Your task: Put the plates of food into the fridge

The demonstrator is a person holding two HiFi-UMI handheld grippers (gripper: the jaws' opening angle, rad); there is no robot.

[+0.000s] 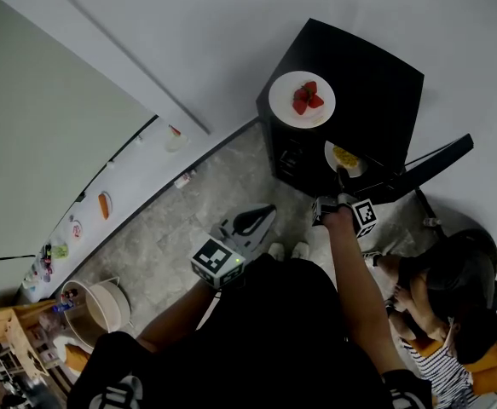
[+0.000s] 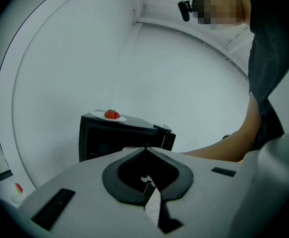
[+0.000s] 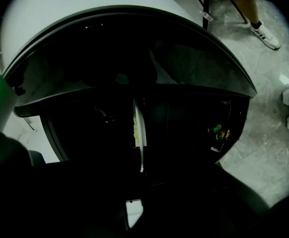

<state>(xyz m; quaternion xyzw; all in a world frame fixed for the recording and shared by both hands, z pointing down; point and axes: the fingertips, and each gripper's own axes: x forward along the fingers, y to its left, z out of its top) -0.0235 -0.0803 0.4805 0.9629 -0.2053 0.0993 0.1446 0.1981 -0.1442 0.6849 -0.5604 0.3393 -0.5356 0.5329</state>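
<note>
Arm (image 1: 355, 279) outstretched, right tool (image 1: 343, 178) on plate (image 1: 350, 154)

White plate of strawberries (image 1: 302, 99) flat atop black fridge (image 1: 384, 75), door open, plate of yellow food (image 1: 347, 157) at its open front

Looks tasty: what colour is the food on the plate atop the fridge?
Red. The food shows best in the head view.

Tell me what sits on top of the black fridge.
A white plate of strawberries sits on the fridge top, near an edge. The plate surface under the berries is covered, so anything beneath them cannot be seen.
</note>
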